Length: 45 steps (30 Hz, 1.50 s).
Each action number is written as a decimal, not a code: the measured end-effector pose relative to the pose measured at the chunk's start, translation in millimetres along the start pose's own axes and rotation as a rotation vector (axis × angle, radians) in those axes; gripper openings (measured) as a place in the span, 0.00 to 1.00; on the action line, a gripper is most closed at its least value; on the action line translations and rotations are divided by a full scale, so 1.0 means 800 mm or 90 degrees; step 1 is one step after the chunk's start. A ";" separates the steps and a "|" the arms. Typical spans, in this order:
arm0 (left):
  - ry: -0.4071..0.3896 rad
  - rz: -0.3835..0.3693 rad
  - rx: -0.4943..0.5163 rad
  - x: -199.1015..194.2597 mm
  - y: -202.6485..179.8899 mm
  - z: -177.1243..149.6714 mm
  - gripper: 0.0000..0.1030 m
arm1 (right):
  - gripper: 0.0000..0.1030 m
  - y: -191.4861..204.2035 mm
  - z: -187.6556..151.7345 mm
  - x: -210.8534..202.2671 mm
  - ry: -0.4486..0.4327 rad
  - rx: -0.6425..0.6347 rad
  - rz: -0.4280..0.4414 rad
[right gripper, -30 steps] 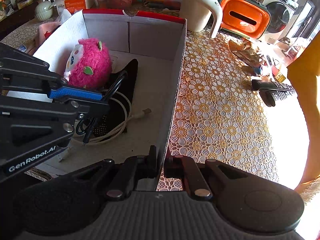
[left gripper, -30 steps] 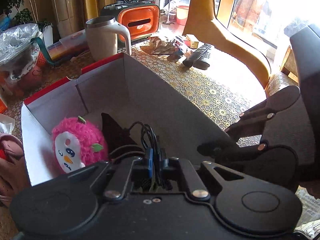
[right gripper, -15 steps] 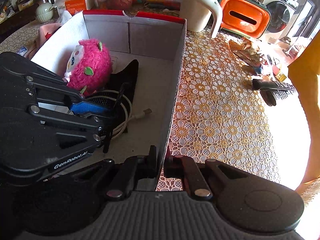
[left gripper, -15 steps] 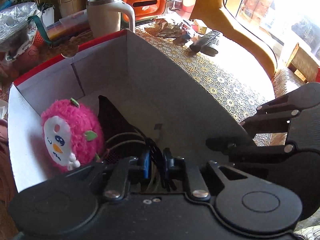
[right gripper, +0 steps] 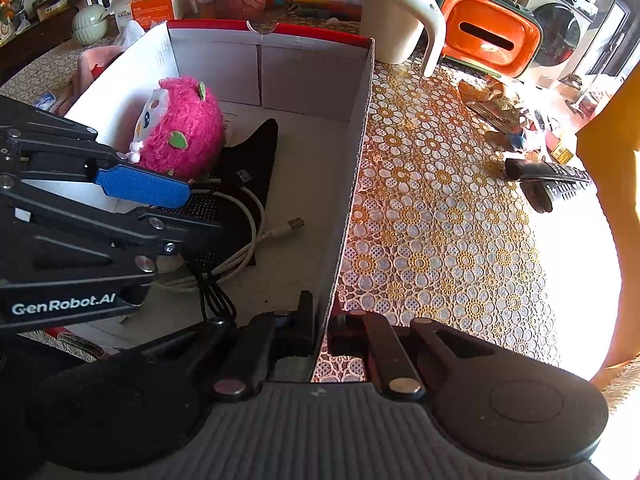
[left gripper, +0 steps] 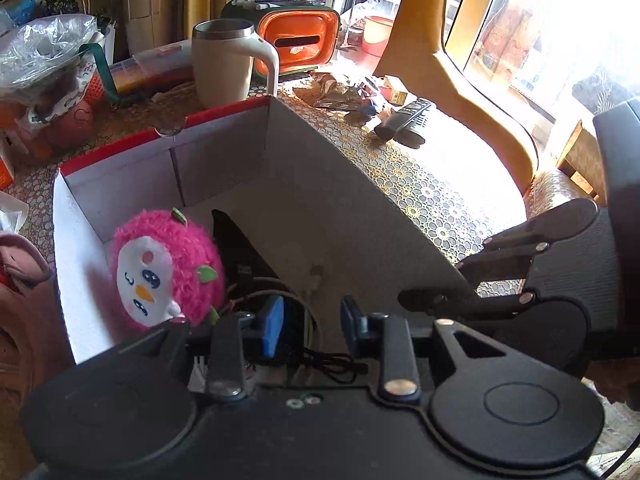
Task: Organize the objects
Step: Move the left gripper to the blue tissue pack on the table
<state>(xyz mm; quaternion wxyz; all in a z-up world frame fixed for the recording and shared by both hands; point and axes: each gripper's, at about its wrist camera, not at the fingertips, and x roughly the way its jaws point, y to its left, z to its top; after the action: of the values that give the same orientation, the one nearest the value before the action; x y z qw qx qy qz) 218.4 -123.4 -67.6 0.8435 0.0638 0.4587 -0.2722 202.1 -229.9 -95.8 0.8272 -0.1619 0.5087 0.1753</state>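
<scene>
Now the black cable (left gripper: 320,362) lies loose on the floor of the cardboard box (right gripper: 312,80), tangled with a white cable (right gripper: 248,236) on top of a black pouch (right gripper: 252,148). In the left wrist view it sits directly below and slightly ahead of the left hand-held gripper (left gripper: 310,330), whose blue pads (left gripper: 273,330) have just been opening and now stand apart with nothing pressed between them; the black cable appears let go. A pink plush toy (left gripper: 168,264) leans just beside the cables, against the box's left wall.

The right hand-held gripper (right gripper: 320,336) is clenched on the near edge of the box's right wall, apparently steadying the box. That leaves the left one as the free tool.

Outside the box, on the table (right gripper: 440,248) with its floral lace cover, two dark remote controls (right gripper: 552,182) lie side by side, well apart from the box and on the right hand-held gripper's side. Their long axes run roughly across the right wrist view, pointing away from the box wall. Crumpled wrappers (right gripper: 492,108) lie just beyond them, and a cream mug (right gripper: 396,20) and an orange case (right gripper: 488,36) stand past the box's far corner.

If the remotes are next, the left hand-held gripper would have to cross over the box wall to reach them, approaching across their narrow width.
</scene>
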 end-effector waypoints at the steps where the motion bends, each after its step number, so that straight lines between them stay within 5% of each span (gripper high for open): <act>1: -0.005 -0.001 -0.005 -0.007 0.002 0.000 0.30 | 0.06 0.000 0.000 0.000 0.000 0.000 0.000; 11: -0.062 0.010 -0.024 -0.077 0.025 -0.009 0.43 | 0.06 -0.001 -0.002 0.000 0.000 -0.001 0.000; 21: -0.088 0.082 -0.061 -0.122 0.070 -0.033 0.62 | 0.07 -0.001 -0.002 0.000 0.000 -0.002 0.000; 29: -0.098 0.141 -0.103 -0.141 0.111 -0.051 0.90 | 0.07 -0.001 -0.003 -0.001 0.001 -0.003 -0.001; 45: -0.119 0.282 -0.247 -0.146 0.249 -0.095 0.99 | 0.07 -0.001 -0.003 0.000 0.003 -0.007 -0.002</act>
<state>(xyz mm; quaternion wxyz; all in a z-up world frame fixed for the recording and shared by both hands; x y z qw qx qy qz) 215.2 118.7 -44.9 0.9171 -0.0256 0.3978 0.0063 200.7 -231.3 -96.9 0.8253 -0.1676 0.5096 0.1762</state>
